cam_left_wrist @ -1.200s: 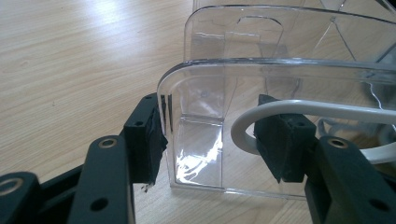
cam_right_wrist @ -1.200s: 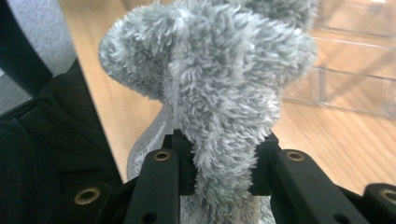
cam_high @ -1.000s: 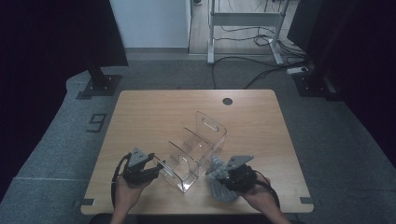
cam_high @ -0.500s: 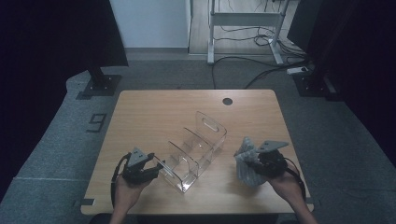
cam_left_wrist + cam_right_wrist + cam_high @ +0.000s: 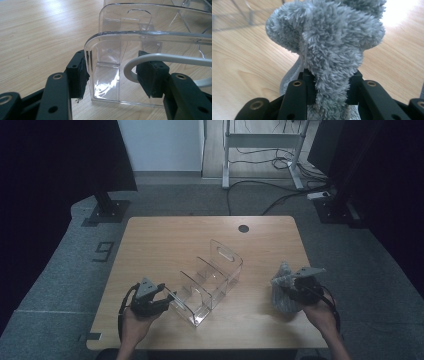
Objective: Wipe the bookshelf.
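We count one clear acrylic rack (image 5: 210, 277) mid-bench (image 5: 165, 235), one grey fluffy cloth (image 5: 283, 292) near right | left gripper (image 5: 167, 301) spread around the rack's near-left end wall, pads not pressing | right gripper (image 5: 329, 87) pinching the cloth, lifted off the bench.

Each hand has a black gripper. The left gripper (image 5: 167, 299) and right gripper (image 5: 280, 285) both wear a grey three-cornered plate. Their black jaws have round brass-ringed screw holes. Dark cables loop away.
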A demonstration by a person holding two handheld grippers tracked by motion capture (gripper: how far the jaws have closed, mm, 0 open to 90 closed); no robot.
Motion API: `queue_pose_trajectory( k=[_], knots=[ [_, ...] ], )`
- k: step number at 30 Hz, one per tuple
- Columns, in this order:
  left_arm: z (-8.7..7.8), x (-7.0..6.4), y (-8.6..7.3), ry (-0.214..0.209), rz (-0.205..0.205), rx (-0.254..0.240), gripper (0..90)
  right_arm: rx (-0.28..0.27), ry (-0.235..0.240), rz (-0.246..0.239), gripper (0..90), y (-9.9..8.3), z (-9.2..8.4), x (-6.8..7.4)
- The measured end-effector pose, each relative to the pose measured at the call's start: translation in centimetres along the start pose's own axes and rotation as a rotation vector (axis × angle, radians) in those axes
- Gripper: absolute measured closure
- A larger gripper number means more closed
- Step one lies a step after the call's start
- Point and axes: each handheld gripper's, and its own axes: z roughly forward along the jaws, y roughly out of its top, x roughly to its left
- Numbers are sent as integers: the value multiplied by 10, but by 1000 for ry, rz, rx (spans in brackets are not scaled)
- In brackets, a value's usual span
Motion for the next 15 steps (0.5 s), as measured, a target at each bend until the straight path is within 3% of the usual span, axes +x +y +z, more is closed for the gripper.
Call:
queue_pose_trajectory(
  k=[10, 15],
  knots=[
    [0, 4, -1, -8, 1, -8, 438, 55, -17, 34, 656, -24, 37, -11],
    [0, 7, -2, -16, -13, -11, 420, 78, -15, 43, 604, -31, 45, -12]
  ],
)
